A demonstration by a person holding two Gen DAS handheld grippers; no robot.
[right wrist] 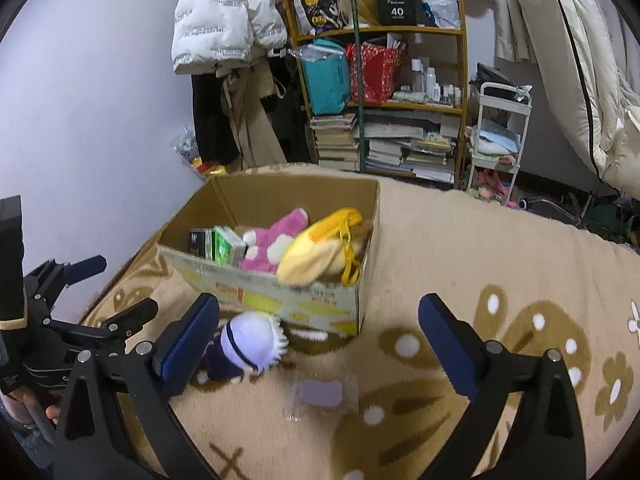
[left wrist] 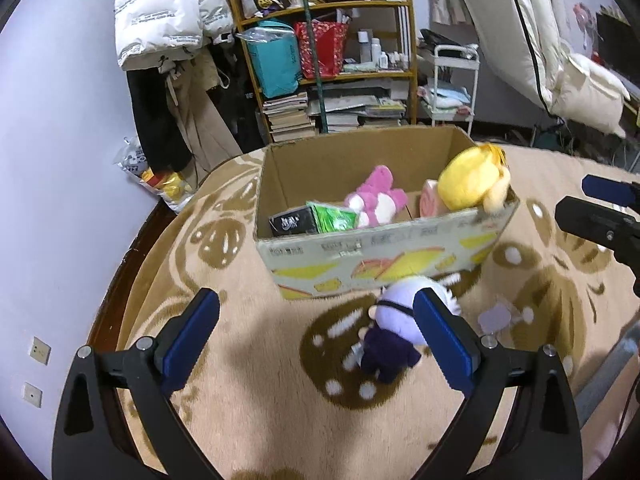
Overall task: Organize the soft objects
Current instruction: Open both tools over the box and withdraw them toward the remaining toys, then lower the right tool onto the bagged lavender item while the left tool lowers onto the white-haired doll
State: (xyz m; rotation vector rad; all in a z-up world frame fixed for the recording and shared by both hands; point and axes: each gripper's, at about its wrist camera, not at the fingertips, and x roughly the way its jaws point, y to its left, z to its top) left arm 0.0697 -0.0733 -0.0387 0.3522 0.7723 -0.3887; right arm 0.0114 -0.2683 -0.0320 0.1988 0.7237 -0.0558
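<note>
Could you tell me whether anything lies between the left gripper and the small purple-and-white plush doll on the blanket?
Nothing visible does. The left gripper hangs open above the blanket, and the plush doll lies just ahead by its right finger, in front of the cardboard box.

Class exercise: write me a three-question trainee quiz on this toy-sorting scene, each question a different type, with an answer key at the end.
1. True or false: the left gripper is shut on the white-haired plush doll.
2. Multiple choice: the pink plush toy lies (A) inside the cardboard box, (B) on the blanket, (C) on a shelf.
3. Fill in: the doll lies on the blanket just in ___ of the box.

Key: 1 false, both the left and the right gripper are open; 2 A; 3 front.
</note>
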